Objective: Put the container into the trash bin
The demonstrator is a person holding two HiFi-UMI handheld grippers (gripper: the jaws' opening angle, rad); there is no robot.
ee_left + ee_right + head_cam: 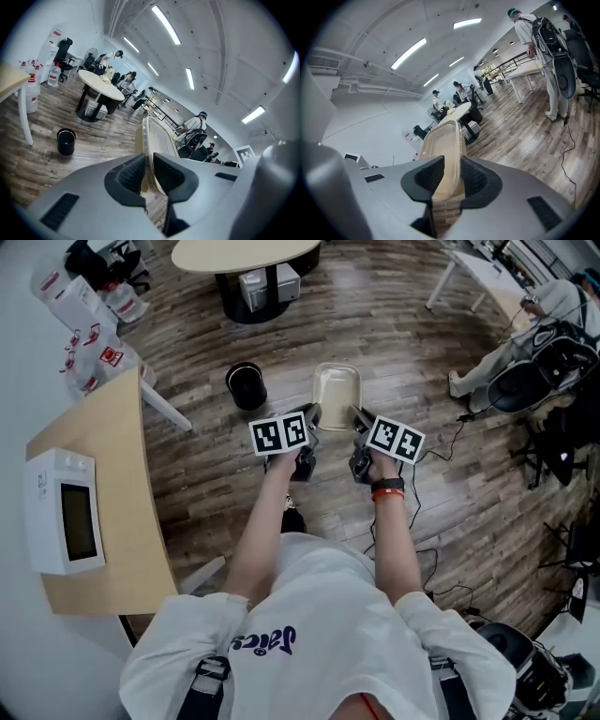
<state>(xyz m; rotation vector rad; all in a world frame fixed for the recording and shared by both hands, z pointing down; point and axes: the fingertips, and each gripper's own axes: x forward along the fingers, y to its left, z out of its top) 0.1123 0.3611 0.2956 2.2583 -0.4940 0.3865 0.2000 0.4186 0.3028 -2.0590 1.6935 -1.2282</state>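
Both grippers are clamped on the container (337,393). The left gripper (312,414) pinches the thin rim on its left edge, and the right gripper (358,416) pinches the rim on the opposite edge, so the pale, shallow plastic tray hangs between them above the wooden floor (394,343). In the left gripper view the rim runs straight through the closed pads of the left gripper (147,176), and the container (157,140) stands out ahead of the jaws on edge. The right gripper view shows the same from the other side, with the right gripper (447,176) shut on the rim and the container (443,140) reaching forward. Its long axis points away from both tools, roughly along the line the jaws look down.

The trash bin (246,385), a small black round bin with its mouth open upward, stands on the floor ahead of the left gripper and off to that gripper's left. It is beside the container, not under it. The left gripper view confirms this, with the trash bin (66,141) low and well to the left of the jaws.

The left gripper is therefore the nearer one, and the right gripper has the container between itself and the bin. As I judge it, the carry must go leftward and slightly forward until the tray is over the mouth. Because the tray looks longer than the bin is wide, it will likely need to go in end-first.
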